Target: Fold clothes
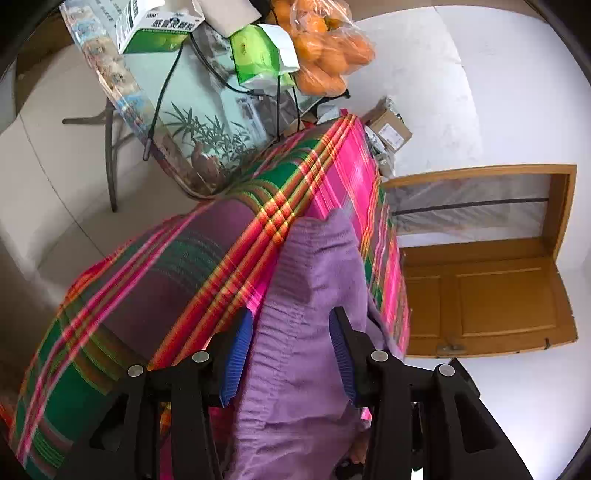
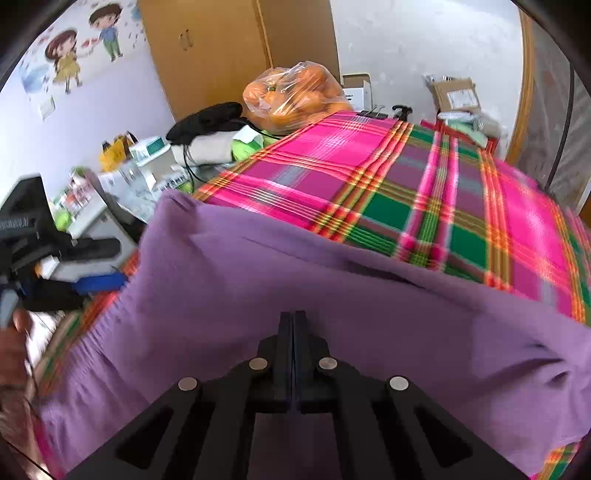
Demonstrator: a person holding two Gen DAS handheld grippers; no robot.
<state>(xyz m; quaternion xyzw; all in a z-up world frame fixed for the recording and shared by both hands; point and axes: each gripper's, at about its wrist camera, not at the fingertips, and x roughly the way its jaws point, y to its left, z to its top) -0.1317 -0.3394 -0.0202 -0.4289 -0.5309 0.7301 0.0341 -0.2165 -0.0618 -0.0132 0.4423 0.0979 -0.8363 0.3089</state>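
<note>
Right now your work surface is a table draped in a plaid cloth (image 2: 424, 192) of pink, green and orange stripes, and the purple garment (image 2: 295, 280) lies spread across its near part. Your left gripper (image 1: 291, 350) has its blue-padded fingers (image 1: 240, 354) spread apart, one on each side of a strip of the purple fabric without pinching it. Your right gripper (image 2: 293, 332) has its two fingers pressed flat together over the garment; whether any fabric is caught between them cannot be told from here.

At the far end of the table sits a clear bag of oranges (image 2: 295, 96), with green-and-white boxes (image 1: 159, 26) and black cables (image 1: 162, 96) beside it on a bare glass top printed with bamboo. Cardboard parcels (image 2: 458, 94) rest near the far corner. Around you are a wooden wardrobe (image 2: 207, 48), a wooden door (image 1: 487, 295), pale floor tiles, and a wall with cartoon stickers of two children (image 2: 85, 44).
</note>
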